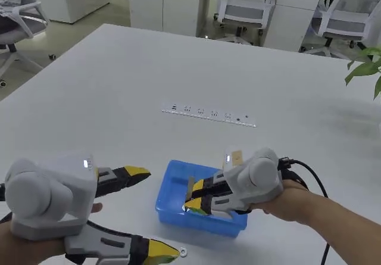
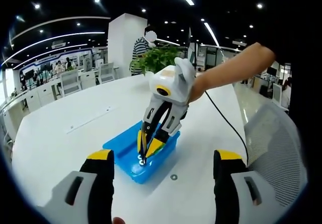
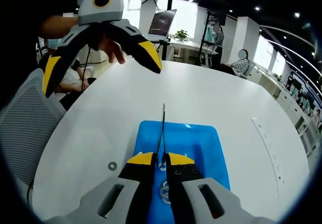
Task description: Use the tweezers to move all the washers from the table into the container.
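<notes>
Tweezers (image 3: 162, 126) sit clamped in the right hand-held gripper (image 3: 161, 159), tips down inside the blue container (image 3: 201, 138) (a drop-off, I'd judge) among washers (image 3: 164, 187). The left hand-held gripper (image 2: 164, 156) hangs wide, holding nothing. 1 stray washer (image 3: 112, 165) lies on the counter (image 3: 216, 93) near the container; the next move calls for swinging there and pinching finely.

No text, label, brand or number is legible. Marks on the narrow white strip (image 1: 208, 115) set into the white table (image 1: 119, 86) are too small to read.

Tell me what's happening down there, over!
Left gripper open. Right gripper shut on tweezers, over blue container. One washer left on table beside it. Nothing in the way.
</notes>
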